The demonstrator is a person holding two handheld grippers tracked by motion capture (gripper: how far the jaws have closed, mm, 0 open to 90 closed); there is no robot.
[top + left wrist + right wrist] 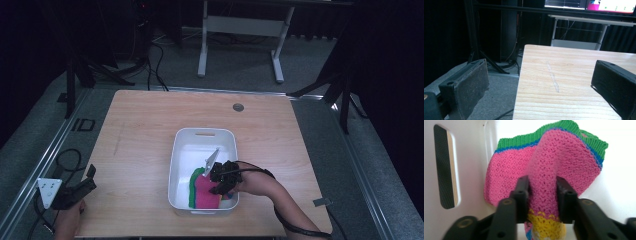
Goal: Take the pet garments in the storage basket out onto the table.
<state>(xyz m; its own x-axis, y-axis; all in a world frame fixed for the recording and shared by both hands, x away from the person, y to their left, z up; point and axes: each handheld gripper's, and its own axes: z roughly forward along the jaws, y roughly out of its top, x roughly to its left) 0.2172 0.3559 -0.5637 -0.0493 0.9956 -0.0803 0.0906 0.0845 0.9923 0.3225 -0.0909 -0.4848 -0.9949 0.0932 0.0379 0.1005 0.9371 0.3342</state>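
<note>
Pink knit cloth (544, 170) pinched, right claw (542, 195)

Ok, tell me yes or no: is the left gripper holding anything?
No. In the left gripper view the left gripper stands wide open over the edge of the wooden table with nothing between its jaws.

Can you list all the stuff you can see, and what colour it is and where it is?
table: one, light wood, middle of the high view.
bin: one, white, on the table nearer the person's side.
knitted cloth: one, pink with green and blue edges and some yellow, inside the bin.
grommet: one, grey, far part of the table.
white desk: one, on the floor beyond the table.
left tool: one, black, jaws apart, at the table's near left corner.
right tool: one, black, in the bin, jaws pinching a fold of the cloth.
</note>
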